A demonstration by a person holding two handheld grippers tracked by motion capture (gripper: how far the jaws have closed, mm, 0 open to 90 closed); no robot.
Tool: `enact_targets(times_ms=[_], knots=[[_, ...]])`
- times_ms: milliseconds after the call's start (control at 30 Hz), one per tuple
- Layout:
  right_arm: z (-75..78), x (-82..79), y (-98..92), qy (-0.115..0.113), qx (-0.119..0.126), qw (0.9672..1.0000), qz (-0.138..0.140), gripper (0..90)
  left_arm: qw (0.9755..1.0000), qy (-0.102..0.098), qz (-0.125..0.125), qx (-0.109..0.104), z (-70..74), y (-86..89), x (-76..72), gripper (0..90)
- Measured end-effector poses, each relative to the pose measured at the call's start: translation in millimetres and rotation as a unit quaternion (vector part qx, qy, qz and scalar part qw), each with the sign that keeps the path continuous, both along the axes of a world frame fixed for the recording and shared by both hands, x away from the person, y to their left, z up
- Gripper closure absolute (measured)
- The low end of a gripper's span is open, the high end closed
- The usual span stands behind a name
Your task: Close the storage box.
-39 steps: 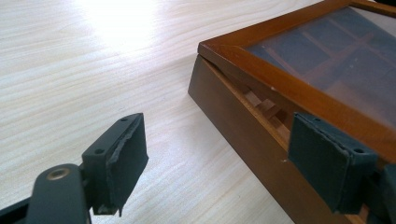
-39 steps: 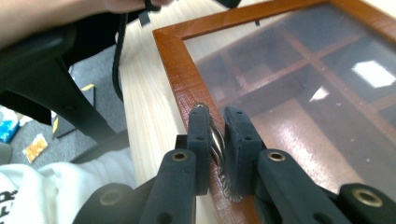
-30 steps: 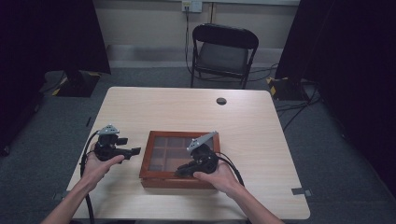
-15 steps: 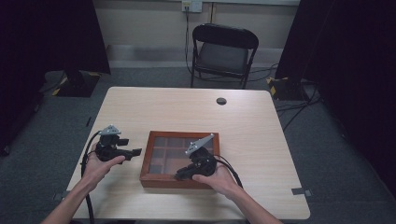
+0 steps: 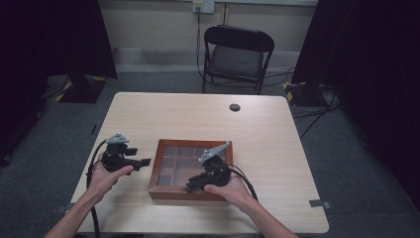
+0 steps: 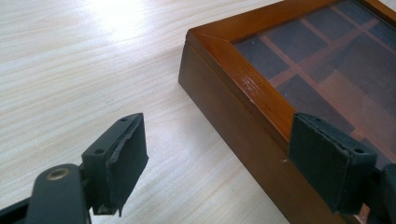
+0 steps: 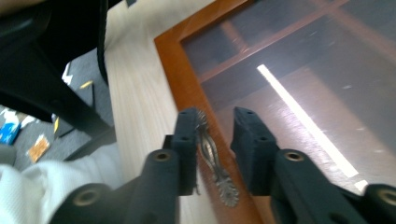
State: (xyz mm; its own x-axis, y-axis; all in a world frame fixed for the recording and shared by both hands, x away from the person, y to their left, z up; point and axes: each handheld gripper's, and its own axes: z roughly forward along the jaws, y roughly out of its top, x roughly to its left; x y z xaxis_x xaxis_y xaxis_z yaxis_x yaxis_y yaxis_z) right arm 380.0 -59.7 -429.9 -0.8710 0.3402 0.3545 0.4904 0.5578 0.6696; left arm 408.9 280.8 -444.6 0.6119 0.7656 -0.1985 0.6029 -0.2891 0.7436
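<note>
a wooden box [image 5: 188, 171] with a glass-paned lid is set on the near half of the pale table [image 5: 277, 148], between the two hands. the right gripper [image 7: 215, 122] is held at the box's near edge; its jaws have just been opening, and a small ornate metal handle [image 7: 212, 158] is seen in the gap, lying against one pad and clear of the other. the left gripper [image 6: 215, 154] is kept just beside the box's left side, its jaws standing apart with nothing gripped, one pad over the box's rim and the other over the table
</note>
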Motion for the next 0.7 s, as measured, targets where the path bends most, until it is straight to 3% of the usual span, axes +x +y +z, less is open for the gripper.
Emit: enact_targets(times_ms=[200, 300, 333, 367, 400, 500, 533, 567, 667, 700], knots=[[9.0, 5.1, -15.0, -0.015, 0.02, 0.9977, -0.063, 53.0, 1.0, 0.004, 0.0, -0.002, -1.1, -0.8, -0.1, 19.2], [13.0, 8.9, -25.6, -0.025, 0.018, 0.9926, -0.117, 34.7, 1.0, 0.006, 0.0, -0.003, -1.2, -0.8, -0.1, 19.3], [13.3, 10.4, -29.6, -0.025, 0.022, 0.9914, -0.127, 33.6, 1.0, 0.006, -0.001, -0.002, -1.2, -0.7, -0.1, 19.2], [12.8, 13.0, -37.7, -0.032, 0.021, 0.9881, -0.149, 27.5, 1.0, 0.006, -0.001, -0.001, -1.4, -0.9, -0.3, 19.2], [12.8, 13.0, -37.7, -0.032, 0.021, 0.9881, -0.149, 27.5, 1.0, 0.006, -0.002, 0.001, -1.3, -1.0, -0.4, 19.2], [11.8, 17.2, -54.5, -0.033, 0.021, 0.9803, -0.194, 21.7, 1.0, 0.005, -0.002, -0.001, -1.3, -1.0, -0.7, 19.2], [13.1, 17.1, -65.3, -0.049, 0.009, 0.9722, -0.229, 16.5, 1.0, 0.004, -0.001, 0.002, -1.3, -0.7, -0.8, 19.2], [13.1, 17.1, -65.3, -0.049, 0.009, 0.9722, -0.229, 16.5, 1.0, 0.005, 0.0, 0.006, -1.8, -0.2, -0.5, 19.2], [13.5, 17.5, -81.7, -0.047, 0.003, 0.964, -0.262, 16.1, 0.9999, 0.01, 0.013, 0.001, -3.8, 3.1, 2.2, 17.0], [11.0, 17.5, -91.3, -0.044, -0.008, 0.9597, -0.278, 15.5, 0.9997, 0.01, 0.022, 0.001, -4.8, 3.3, 3.0, 16.8]])
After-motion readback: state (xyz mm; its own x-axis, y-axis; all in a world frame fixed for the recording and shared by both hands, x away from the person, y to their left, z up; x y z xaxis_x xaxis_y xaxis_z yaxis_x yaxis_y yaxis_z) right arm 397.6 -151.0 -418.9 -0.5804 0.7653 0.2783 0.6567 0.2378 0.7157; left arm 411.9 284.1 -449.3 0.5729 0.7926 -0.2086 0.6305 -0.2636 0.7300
